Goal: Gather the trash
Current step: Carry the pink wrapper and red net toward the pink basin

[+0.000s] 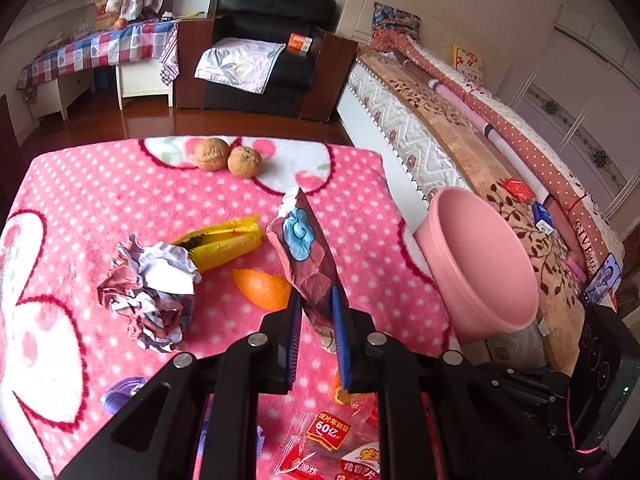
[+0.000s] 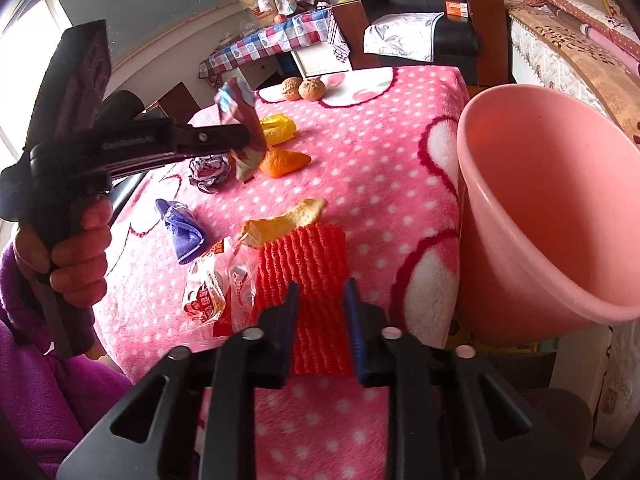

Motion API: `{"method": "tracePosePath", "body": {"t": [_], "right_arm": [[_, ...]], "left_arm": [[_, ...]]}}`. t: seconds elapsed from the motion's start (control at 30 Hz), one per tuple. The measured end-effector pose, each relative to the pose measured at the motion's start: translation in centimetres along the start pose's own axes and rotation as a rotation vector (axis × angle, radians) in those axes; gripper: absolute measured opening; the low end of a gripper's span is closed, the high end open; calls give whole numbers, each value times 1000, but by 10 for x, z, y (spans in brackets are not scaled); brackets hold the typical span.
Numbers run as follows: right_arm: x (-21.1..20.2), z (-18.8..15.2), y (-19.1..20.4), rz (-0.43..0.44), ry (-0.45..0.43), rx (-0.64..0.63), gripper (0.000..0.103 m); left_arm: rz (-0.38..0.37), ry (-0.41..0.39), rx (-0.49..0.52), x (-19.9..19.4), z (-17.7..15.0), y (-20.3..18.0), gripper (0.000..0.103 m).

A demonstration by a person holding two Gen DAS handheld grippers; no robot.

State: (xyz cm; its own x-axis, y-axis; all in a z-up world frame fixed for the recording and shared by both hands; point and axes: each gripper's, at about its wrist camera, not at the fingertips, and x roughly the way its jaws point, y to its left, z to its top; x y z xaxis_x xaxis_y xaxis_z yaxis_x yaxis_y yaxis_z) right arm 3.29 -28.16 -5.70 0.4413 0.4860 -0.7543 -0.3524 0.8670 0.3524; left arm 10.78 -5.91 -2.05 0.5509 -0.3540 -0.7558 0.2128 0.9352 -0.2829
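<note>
The pink bin (image 2: 540,216) beside the worktop (image 1: 100,184) looks empty, so collecting has barely begun. The left hand-held gripper (image 1: 316,312) pinches a brown wrapper (image 1: 308,252) above the worktop; the right hand-held gripper (image 2: 320,308) is clamped on red mesh (image 2: 316,264). About 6 scraps remain.

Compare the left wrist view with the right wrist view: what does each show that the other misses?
Only the left wrist view shows the phone on the bed and the left gripper with its jaws shut on the crumpled brown wrapper.

Only the right wrist view shows the red foam net between the right gripper's jaws and the hand in a purple sleeve.

Both show the pink bin, two walnuts, orange peel and yellow wrapper.
</note>
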Motion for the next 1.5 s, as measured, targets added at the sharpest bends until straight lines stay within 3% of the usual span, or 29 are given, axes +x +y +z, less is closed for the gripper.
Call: {"method": "tracePosePath", "body": {"t": [0.2, 0.83, 1.17, 1.5], "right_arm": [[-19, -1, 9, -29, -64, -13, 12], [-107, 3, 19, -150, -372, 51, 12], [-121, -8, 22, -157, -414, 77, 12], [-131, -15, -8, -239, -441, 158, 12]], "left_arm": [[-8, -34, 3, -17, -1, 3, 14], [-34, -141, 57, -84, -15, -12, 14], [-54, -169, 92, -107, -26, -21, 14], [-80, -128, 156, -87, -22, -43, 14]]}}
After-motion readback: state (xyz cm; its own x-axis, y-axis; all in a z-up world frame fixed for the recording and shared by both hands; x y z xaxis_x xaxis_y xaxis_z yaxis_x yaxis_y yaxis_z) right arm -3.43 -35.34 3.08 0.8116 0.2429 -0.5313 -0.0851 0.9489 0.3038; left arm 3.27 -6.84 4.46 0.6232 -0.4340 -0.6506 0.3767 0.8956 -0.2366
